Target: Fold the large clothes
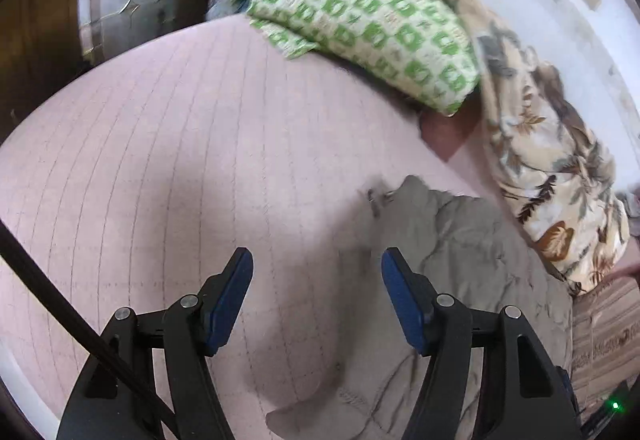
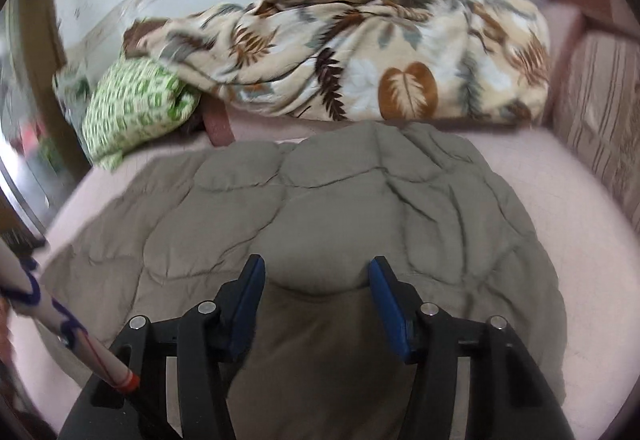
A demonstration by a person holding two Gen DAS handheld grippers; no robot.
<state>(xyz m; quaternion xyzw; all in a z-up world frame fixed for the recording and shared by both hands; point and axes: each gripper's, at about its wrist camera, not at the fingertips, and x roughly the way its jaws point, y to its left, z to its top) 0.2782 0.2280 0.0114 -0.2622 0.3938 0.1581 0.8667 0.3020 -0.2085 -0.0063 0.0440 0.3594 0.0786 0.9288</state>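
Both the left gripper and right gripper gape empty above the grey quilted garment; no readable writing.

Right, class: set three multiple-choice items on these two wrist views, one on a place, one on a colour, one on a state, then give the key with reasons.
1. Where does the green-patterned pillow lie relative to the leaf-print blanket in the right wrist view?
A. at its left end
B. at its right end
C. in front of it, on the jacket

2. What colour is the quilted jacket?
A. red
B. grey-brown
C. navy

3. How do the right gripper's jaws stand?
A. shut on the blanket
B. shut on nothing
C. open, over the jacket

Key: 1 A, the blanket's edge overlaps the pillow at its left end. 2 B, the padded fabric is a dull grey-brown all over. 3 C, the blue pads are wide apart with jacket fabric showing between them; the left gripper is open too, over the pink sheet.
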